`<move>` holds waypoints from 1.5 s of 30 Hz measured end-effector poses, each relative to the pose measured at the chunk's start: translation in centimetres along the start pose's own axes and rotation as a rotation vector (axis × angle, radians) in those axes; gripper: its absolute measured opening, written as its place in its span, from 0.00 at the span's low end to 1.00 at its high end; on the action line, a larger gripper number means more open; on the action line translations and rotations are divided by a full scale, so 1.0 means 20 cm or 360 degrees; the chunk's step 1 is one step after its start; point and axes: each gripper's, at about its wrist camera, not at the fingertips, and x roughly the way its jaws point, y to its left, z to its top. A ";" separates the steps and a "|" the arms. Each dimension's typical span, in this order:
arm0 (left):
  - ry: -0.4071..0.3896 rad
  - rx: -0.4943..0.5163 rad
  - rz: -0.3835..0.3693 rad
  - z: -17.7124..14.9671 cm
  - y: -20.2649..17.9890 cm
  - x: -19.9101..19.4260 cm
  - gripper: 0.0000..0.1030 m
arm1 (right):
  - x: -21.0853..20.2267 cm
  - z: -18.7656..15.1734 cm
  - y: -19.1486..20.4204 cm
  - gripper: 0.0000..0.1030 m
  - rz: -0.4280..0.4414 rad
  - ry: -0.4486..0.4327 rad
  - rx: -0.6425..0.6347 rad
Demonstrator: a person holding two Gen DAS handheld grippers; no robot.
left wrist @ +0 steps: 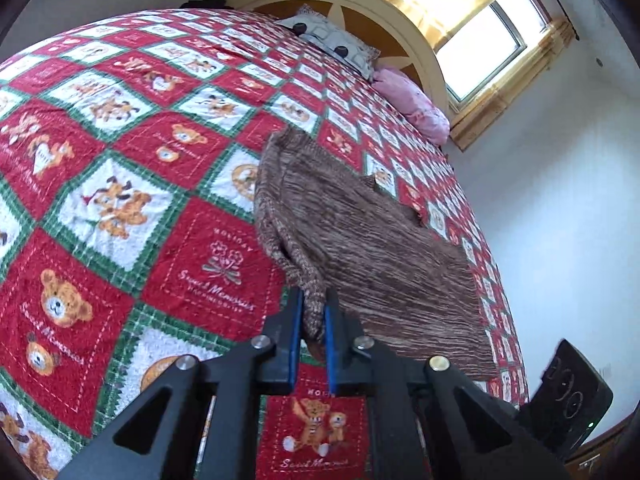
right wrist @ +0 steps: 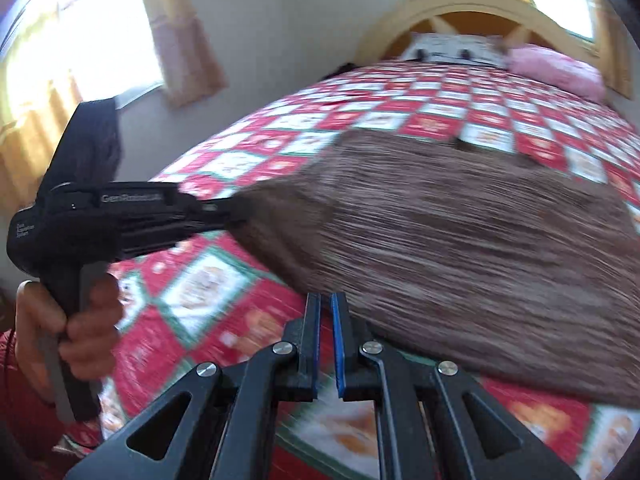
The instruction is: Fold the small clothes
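a big bed quilt [left wrist: 120, 152] with red and white teddy squares is lying flat, and most of it is bare, so there is lots of open room on the side away from the window. the quilt's edge is dropping off by the white wall [left wrist: 560, 220] on one side. at the far end two pillows, a grey one [left wrist: 332, 42] and a pink one [left wrist: 412, 104], are sitting against the round wooden headboard [left wrist: 404, 24].

the brown knit top [left wrist: 360, 232] is lying on the quilt near the wall-side edge, spread out and a bit lifted at the near end. the left gripper [left wrist: 313, 320] is pinching a bunched corner of the brown knit top between its blue pads, which are pressed tight on it. a hand [right wrist: 72, 320] is holding its handle.

the right gripper [right wrist: 326, 328] is sitting just beside the near edge of the top, with its jaws pressed close together. the picture is too blurry to tell if any cloth is between them.
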 end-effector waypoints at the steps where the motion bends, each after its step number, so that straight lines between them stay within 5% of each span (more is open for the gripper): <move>1: 0.0002 -0.0002 -0.0008 0.01 0.00 0.00 0.10 | 0.04 0.01 0.03 0.07 0.0037 0.0016 -0.0005; 6: -0.0003 0.0018 -0.0004 -0.01 0.02 0.02 0.10 | 0.09 0.02 0.02 0.54 0.0183 0.0025 0.0126; 13: -0.0103 -0.0025 -0.0049 -0.09 0.03 0.01 0.10 | 0.14 0.32 -0.20 0.54 0.0101 0.0046 0.0274; 20: -0.0194 0.0100 -0.0101 -0.11 -0.08 0.00 0.10 | 0.53 0.79 -0.25 0.54 0.0198 0.0298 0.0319; 23: -0.0192 0.0104 -0.0106 -0.11 -0.07 0.01 0.10 | 0.76 0.92 -0.23 0.54 0.0126 0.0460 0.0297; 28: -0.0192 0.0128 -0.0107 -0.12 -0.08 0.02 0.10 | 1.03 1.00 -0.14 0.54 -0.0090 0.0614 0.0160; 41: -0.0202 0.0109 -0.0123 -0.15 -0.05 0.02 0.10 | 1.24 0.95 0.12 0.60 -0.0482 0.0739 -0.0388; 43: -0.0195 0.0092 -0.0127 -0.15 -0.05 0.02 0.10 | 1.23 0.95 0.09 0.54 -0.0460 0.0728 -0.0368; 45: -0.0192 0.0090 -0.0124 -0.15 -0.04 0.02 0.10 | 1.20 0.96 0.05 0.26 -0.0497 0.0714 -0.0367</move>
